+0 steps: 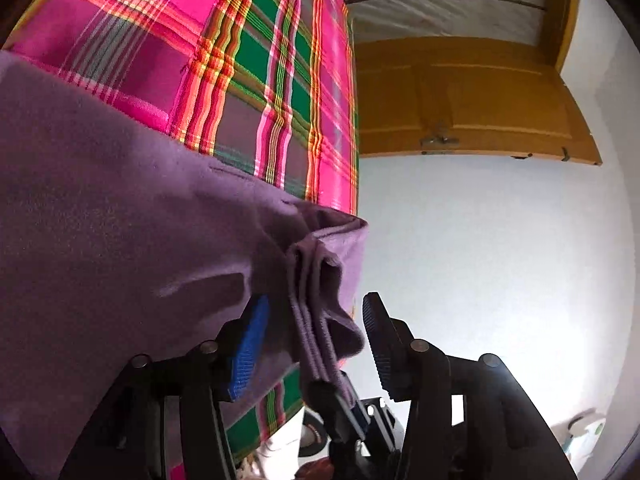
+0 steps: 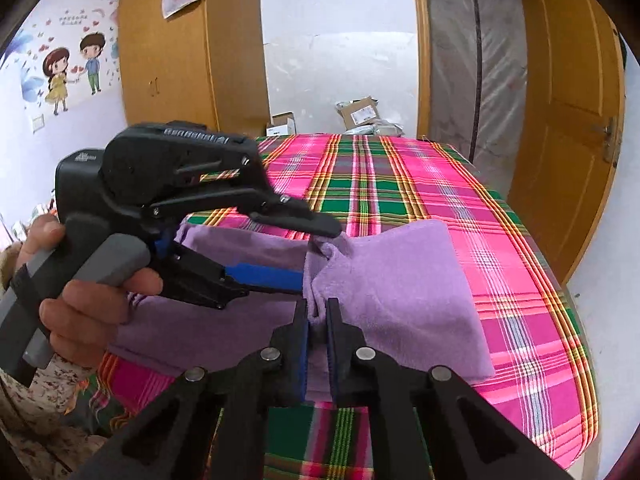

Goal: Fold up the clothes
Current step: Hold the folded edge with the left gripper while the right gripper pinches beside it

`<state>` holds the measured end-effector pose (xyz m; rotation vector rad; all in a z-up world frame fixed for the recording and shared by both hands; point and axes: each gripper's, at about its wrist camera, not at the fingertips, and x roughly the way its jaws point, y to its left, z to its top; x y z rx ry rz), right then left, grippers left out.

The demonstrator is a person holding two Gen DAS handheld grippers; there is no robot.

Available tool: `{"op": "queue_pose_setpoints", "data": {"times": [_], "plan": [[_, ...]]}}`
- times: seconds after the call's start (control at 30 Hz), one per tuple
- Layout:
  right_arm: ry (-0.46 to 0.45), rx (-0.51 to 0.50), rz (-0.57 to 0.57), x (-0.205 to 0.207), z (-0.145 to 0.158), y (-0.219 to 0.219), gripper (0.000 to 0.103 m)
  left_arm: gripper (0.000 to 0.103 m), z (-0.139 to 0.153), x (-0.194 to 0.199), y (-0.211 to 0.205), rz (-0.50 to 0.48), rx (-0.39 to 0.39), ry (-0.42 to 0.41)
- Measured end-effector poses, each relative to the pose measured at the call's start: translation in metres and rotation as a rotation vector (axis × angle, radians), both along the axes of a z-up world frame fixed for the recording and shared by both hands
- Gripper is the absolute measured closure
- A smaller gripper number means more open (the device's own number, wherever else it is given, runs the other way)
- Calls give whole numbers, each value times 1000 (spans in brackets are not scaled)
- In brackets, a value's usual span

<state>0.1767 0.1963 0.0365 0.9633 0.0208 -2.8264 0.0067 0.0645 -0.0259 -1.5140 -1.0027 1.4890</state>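
**Ann:** Purple fleece, that is the garment (image 2: 404,280) being folded, and it is lying bunched on the near part of the plaid bedspread (image 2: 400,184). The right gripper (image 2: 317,338) is pinching a gathered ridge of it, jaws nearly together on the cloth.

**Bo:** And the left gripper (image 2: 316,256) is standing wide. Its blue pads (image 1: 248,348) are sitting either side of the stacked edges without pressing on them.

**Ann:** Looks to me like a handover: the right is taking the layered corner so the left can let go without the fold springing apart.

**Bo:** Agreed. What are we missing?

**Ann:** Plenty. The garment's left half is hiding behind the left gripper and the person's hand (image 2: 84,300). I am not making out sleeves or a collar, so its kind is staying unclear.

**Bo:** And the bedspread's near edge is cut off by the gripper bodies.
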Motion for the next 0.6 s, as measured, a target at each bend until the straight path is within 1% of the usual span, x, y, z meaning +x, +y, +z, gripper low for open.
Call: {"op": "queue_pose_setpoints", "data": {"times": [0.2,0.27,0.3,0.33,0.43,0.5,0.6], "plan": [[-4,1,33,-1,0,-14,95,52,-7,1,7,-40,-32,-28],[-6,-6,41,-2,0,-16,95,52,-8,0,5,-42,-24,-27],[-7,-10,46,-3,0,-18,95,54,-7,-1,3,-43,-16,-20],[-7,-15,52,-3,1,-20,95,63,-6,-1,0,-41,-9,-7],[-1,-28,75,-6,3,-28,95,79,4,-1,-11,-24,-1,60],[9,-37,88,-6,6,-33,95,84,10,-1,-21,-11,0,92],[10,-74,113,-8,6,-40,95,85,16,-1,-33,3,-20,119]]}}
